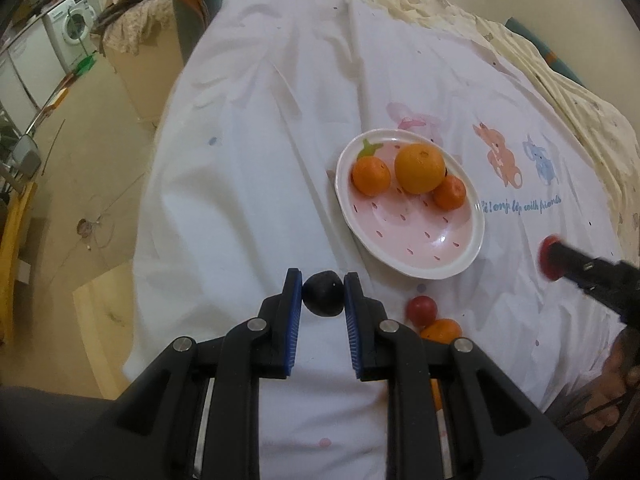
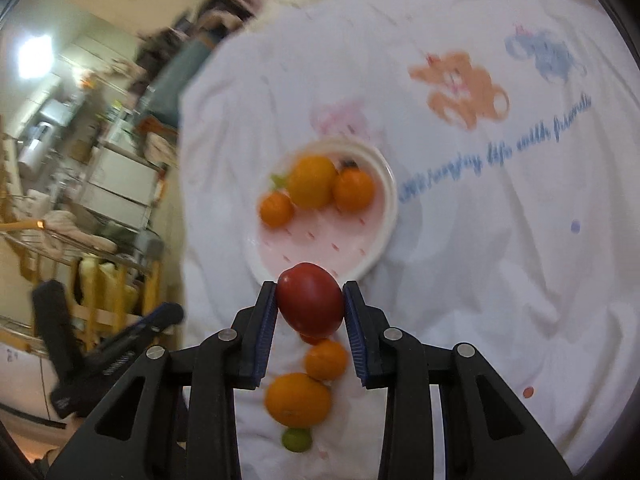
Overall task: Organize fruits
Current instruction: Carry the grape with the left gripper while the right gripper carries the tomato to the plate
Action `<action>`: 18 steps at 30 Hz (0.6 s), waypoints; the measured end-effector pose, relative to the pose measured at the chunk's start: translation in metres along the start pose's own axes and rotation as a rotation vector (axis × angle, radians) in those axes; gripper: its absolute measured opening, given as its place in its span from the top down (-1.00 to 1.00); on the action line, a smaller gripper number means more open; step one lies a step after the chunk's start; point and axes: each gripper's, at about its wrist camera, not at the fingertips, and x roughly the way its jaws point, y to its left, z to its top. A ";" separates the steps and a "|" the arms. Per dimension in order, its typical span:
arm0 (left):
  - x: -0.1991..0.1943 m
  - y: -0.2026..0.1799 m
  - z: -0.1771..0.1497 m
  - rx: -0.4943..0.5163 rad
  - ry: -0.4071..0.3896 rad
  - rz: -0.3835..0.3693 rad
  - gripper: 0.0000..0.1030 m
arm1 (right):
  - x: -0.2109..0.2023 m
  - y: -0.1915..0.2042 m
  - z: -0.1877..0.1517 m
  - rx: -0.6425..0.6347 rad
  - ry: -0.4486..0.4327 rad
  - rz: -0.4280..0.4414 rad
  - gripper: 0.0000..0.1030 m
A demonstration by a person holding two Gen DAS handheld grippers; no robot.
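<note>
My left gripper (image 1: 323,294) is shut on a dark purple plum (image 1: 323,299), held above the white cloth just short of the pink strawberry plate (image 1: 424,248). The plate holds a large orange (image 1: 420,169) and two mandarins (image 1: 371,176). My right gripper (image 2: 310,306) is shut on a red tomato (image 2: 310,306) near the plate's (image 2: 320,244) front rim; it also shows in the left wrist view (image 1: 550,258). A small red fruit (image 1: 421,309) and an orange fruit (image 1: 440,330) lie on the cloth by my left gripper. In the right wrist view, two orange fruits (image 2: 298,400) and a green one (image 2: 296,439) lie below the tomato.
A white cloth (image 1: 256,184) with cartoon animals covers the table. The table's left edge drops to the floor, with a washing machine (image 1: 70,26) and boxes beyond. Shelving and clutter (image 2: 100,184) stand to the left in the right wrist view.
</note>
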 end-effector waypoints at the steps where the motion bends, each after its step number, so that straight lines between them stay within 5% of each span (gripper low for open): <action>1: -0.002 0.001 0.002 -0.005 -0.004 0.002 0.66 | -0.009 0.003 0.002 -0.013 -0.034 0.015 0.33; 11: -0.022 -0.006 0.046 0.004 -0.064 0.030 0.66 | -0.042 0.007 0.031 -0.041 -0.192 0.136 0.32; 18: -0.012 -0.026 0.076 0.045 -0.079 -0.002 0.66 | -0.016 0.006 0.053 -0.020 -0.157 0.185 0.32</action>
